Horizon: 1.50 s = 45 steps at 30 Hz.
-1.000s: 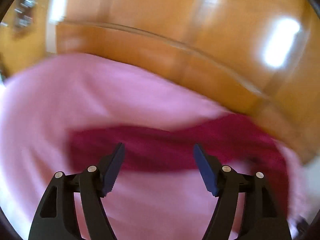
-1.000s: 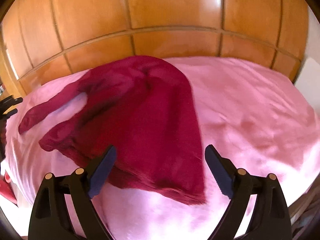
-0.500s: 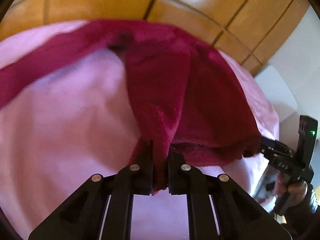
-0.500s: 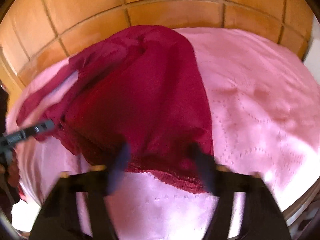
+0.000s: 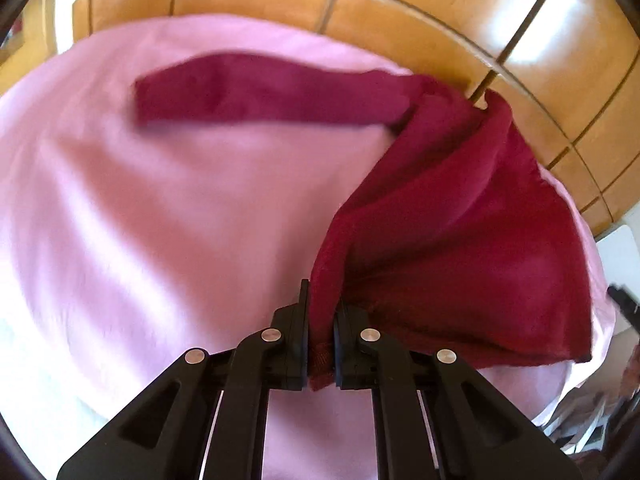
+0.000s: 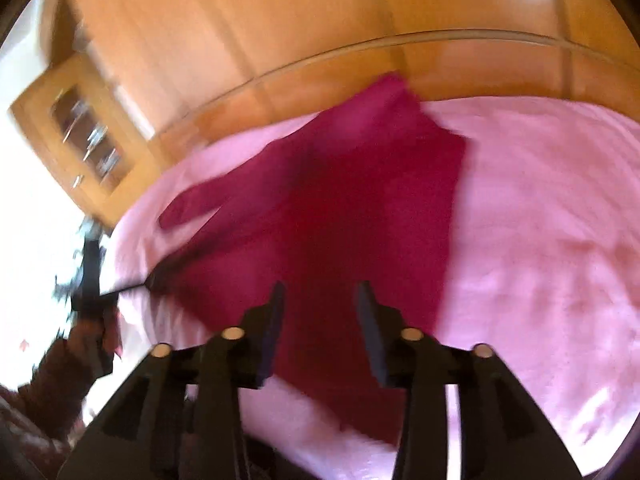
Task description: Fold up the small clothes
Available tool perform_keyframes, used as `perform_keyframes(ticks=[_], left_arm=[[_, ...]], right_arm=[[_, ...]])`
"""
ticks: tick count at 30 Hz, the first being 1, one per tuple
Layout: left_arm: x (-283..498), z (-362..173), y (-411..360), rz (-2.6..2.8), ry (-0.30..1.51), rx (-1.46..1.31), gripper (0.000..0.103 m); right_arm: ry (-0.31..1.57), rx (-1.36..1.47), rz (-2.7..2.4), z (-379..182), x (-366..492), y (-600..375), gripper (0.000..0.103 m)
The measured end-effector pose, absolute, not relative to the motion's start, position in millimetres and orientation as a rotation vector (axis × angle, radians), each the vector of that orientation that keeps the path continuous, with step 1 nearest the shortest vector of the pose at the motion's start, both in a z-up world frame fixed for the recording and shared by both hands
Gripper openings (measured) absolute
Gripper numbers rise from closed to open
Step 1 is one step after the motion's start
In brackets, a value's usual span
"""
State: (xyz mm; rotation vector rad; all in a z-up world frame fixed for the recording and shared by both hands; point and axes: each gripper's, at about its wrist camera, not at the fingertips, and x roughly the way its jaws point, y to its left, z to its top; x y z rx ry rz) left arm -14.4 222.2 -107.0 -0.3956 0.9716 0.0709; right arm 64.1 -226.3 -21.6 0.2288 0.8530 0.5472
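Dark red garment (image 5: pixel 460 216) lying on a pink bed (image 5: pixel 168 208), one sleeve stretched out flat, left gripper (image 5: pixel 321 336) with fingers clenched on the garment's hem, right gripper (image 6: pixel 320 320) half spread over the cloth, grip unclear through blur, wooden headboard (image 5: pixel 400 4) behind.

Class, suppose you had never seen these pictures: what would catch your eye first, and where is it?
A dark red garment sprawls across a pink bedspread, one sleeve stretched leftward near the wooden headboard. The left tool pinches its hem at bottom centre. The right tool straddles the blurred cloth.
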Motion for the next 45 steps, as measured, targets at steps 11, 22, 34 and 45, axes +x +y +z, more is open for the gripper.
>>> perform_keyframes(ticks=[11,22,34,45], left_arm=[[-10,-109,216,0.09,0.971,-0.339,0.007],[-22,-112,225,0.102,0.963,-0.421,0.008],[-23,-121,234,0.085,0.942,-0.514,0.008],[-23,-122,234,0.092,0.931,-0.514,0.008]], right_arm=[[0.971,0.303,0.232,-78,172,-277,0.037],[0.927,0.281,0.638,-39,201,-98,0.038],[0.974,0.338,0.803,-34,161,-121,0.054],[1.046,0.254,0.224,-77,165,-255,0.063]])
